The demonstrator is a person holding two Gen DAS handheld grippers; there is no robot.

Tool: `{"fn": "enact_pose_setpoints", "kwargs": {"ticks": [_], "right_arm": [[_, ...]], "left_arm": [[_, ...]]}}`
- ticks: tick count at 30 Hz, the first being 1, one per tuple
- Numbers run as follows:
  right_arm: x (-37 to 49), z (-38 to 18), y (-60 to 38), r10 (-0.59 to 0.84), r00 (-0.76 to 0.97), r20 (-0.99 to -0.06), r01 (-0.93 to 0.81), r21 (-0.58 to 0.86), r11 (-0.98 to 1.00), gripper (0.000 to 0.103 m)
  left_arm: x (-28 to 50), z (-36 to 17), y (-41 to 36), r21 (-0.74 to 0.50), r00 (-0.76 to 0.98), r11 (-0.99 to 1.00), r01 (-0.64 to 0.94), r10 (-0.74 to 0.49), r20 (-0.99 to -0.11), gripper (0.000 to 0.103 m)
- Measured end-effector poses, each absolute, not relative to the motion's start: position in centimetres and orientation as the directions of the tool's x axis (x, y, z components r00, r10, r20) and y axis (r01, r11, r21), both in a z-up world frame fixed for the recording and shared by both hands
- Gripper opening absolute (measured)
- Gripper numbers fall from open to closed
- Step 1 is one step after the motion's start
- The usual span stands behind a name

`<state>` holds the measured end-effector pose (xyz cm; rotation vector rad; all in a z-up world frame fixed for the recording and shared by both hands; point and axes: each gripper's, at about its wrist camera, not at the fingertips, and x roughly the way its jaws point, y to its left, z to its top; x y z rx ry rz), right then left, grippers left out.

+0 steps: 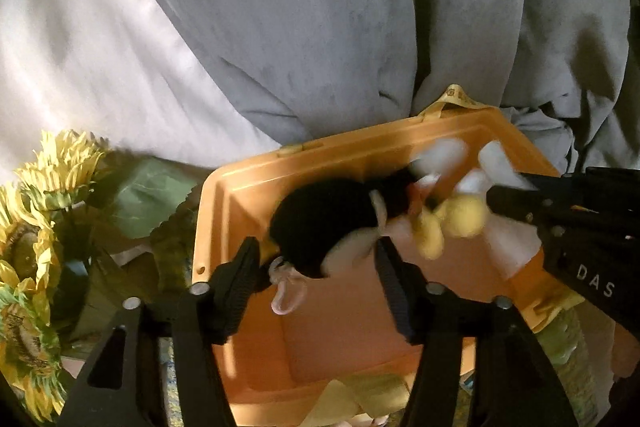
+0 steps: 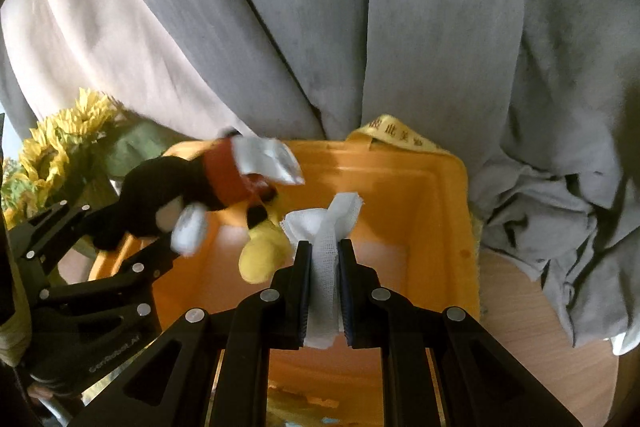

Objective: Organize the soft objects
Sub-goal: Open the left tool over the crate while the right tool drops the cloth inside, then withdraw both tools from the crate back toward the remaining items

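Two grippers work over one orange bin (image 1: pixel 240 211), which serves as landmark for everything else. The left gripper (image 1: pixel 316 267) has its jaws spread wide, with a black plush toy (image 1: pixel 324 223) sitting between them above the bin's left half; whether the pads actually touch the plush cannot be told from the left wrist view. The plush's yellow feet (image 1: pixel 444 223) and white hands are motion-blurred toward the bin's right side, where the right gripper (image 1: pixel 496 199) comes in over the right rim. From the right wrist view the right gripper (image 2: pixel 325 259) has its jaws clamped on a strip of white gauze (image 2: pixel 326 259), which sticks out past the fingertips and hangs above the bin (image 2: pixel 440 211) interior. Only this view shows the plush toy (image 2: pixel 160 195) wearing a red band with a shiny white tag, lying across the bin's left rim, with the left gripper (image 2: pixel 132 231) beneath it, one yellow foot (image 2: pixel 264 255) dangling inside the bin, just left of the gauze. Bin floor looks bare and open in both views. Behind the bin's far rim, grey curtain folds (image 1: pixel 320 7) press close and a yellow ribbon (image 2: pixel 396 135) drapes over that rim. Left of the bin, artificial sunflowers (image 1: pixel 56 167) crowd the edge. Right of the bin, only the right wrist view shows a bare wooden tabletop (image 2: pixel 540 327) and crumpled grey cloth (image 2: pixel 552 195), which leaves some open room there.
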<state>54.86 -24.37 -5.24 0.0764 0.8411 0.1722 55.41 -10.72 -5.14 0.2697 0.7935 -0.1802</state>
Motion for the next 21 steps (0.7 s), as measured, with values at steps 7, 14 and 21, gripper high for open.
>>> {"fn": "enact_pose_setpoints", "kwargs": {"ticks": [7, 14, 21], "right_arm": [[55.0, -5.7, -24.8, 0.184, 0.650, -0.737, -0.109, 0.150, 0.983, 0.055], [52.9, -4.6, -25.3, 0.109, 0.701, -0.705, -0.044, 0.109, 0.993, 0.070], [49.5, -2.3, -25.6, 0.090, 0.752, -0.653, -0.027, 0.105, 0.994, 0.074]], "left_arm": [[54.6, -4.6, -10.1, 0.199, 0.713, 0.954, 0.224, -0.021, -0.701, 0.078], [51.9, -3.2, -8.8, 0.186, 0.752, 0.970, 0.154, 0.007, -0.659, 0.086], [48.5, -0.6, -8.0, 0.143, 0.799, 0.984, 0.107, 0.001, -0.601, 0.086]]}}
